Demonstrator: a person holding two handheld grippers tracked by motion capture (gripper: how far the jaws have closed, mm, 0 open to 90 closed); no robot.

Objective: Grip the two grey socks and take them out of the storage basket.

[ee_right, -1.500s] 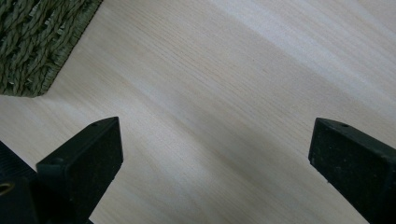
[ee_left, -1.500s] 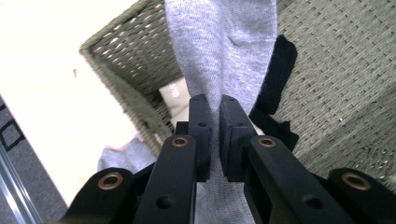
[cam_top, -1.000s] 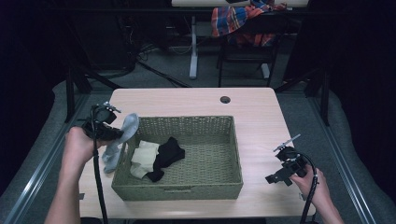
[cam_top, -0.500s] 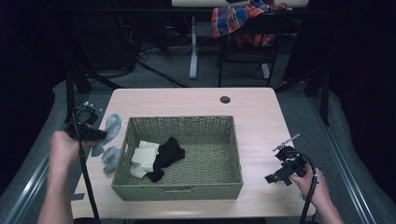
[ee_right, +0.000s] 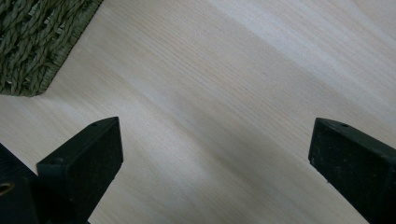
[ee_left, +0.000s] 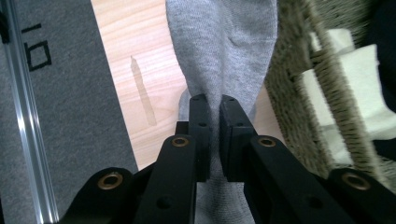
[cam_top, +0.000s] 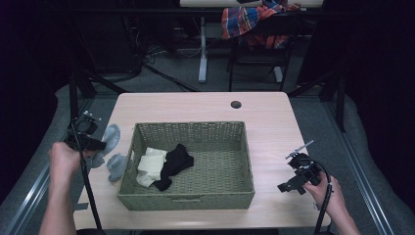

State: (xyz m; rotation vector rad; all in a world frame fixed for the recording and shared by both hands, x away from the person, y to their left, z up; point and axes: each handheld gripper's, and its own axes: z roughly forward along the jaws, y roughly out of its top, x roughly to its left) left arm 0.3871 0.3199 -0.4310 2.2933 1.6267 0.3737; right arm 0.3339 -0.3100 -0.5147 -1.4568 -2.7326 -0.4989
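Note:
My left gripper (cam_top: 93, 144) hangs at the table's left edge, shut on a grey sock (cam_top: 108, 139); in the left gripper view the grey sock (ee_left: 224, 51) is pinched between the two black jaws of the left gripper (ee_left: 212, 100) and drapes beside the basket wall. A second grey sock (cam_top: 117, 166) lies on the table against the basket's left side. The woven basket (cam_top: 230, 191) holds a cream sock (cam_top: 149, 166) and a black sock (cam_top: 176, 161). My right gripper (cam_top: 288, 188) rests open near the table's right front, over bare wood, as the right gripper (ee_right: 215, 154) view shows.
The light wooden table (cam_top: 195, 105) has a round cable hole (cam_top: 236, 104) at the back. A basket corner (ee_right: 32, 42) shows in the right gripper view. A chair with plaid cloth (cam_top: 254, 19) stands behind the table. Dark floor and a metal rail (ee_left: 23, 116) border the left.
My left gripper has pulled the grey sock out leftward and down, away from the basket toward the table's left edge. The right gripper has stayed put.

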